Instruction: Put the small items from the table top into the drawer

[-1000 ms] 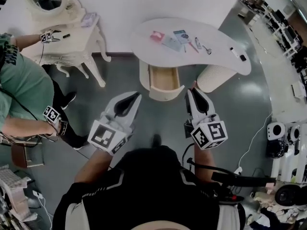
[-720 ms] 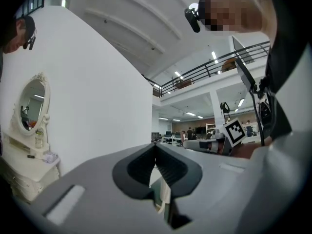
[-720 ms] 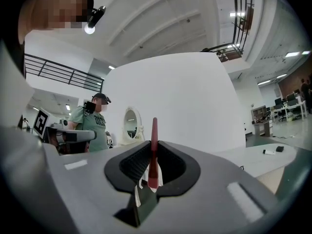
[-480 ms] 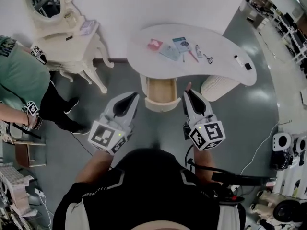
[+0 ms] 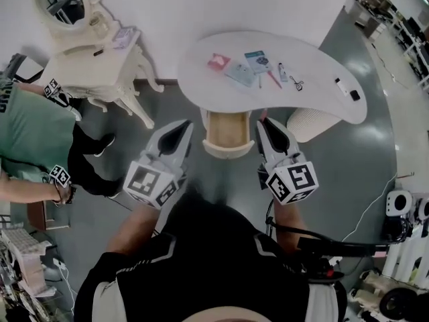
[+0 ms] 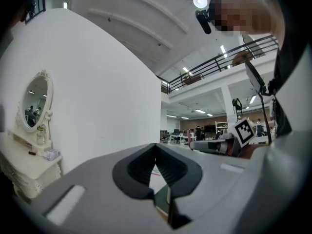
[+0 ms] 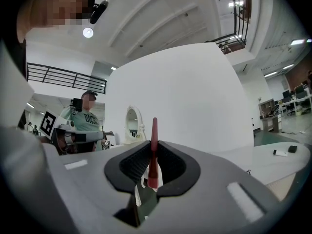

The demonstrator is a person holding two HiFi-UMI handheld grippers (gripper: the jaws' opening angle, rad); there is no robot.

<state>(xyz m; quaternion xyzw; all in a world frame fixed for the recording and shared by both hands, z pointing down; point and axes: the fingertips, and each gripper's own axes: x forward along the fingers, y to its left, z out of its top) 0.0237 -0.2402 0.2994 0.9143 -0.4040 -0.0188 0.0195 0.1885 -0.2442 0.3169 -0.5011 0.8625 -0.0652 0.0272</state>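
Right tongs [image 5: 267, 122]: clenched on a slim red stick [image 7: 154, 130], which stands upright between the pads and rises above their tips.

Left tongs [image 5: 182, 127]: closed tip to tip, empty.

Both tongs point level toward the white curved worktop [image 5: 322, 62]. They sit short of its near edge, one on either side of the drawer [image 5: 228, 127].

Drawer: pulled open beneath the middle of the worktop, its wooden inside showing.

On the worktop, well apart from both tongs:
- a pink packet [image 5: 216, 62]
- bluish cards [image 5: 240, 72] just beside it
- a red pen [image 5: 275, 79]
- a small clip [image 5: 296, 82]
- toward the right end, a white piece [image 5: 341, 84] and a black piece [image 5: 354, 95]

At the left a cream dressing table [image 5: 100, 66] stands against the wall, with a person in a green shirt [image 5: 27, 126] near it.
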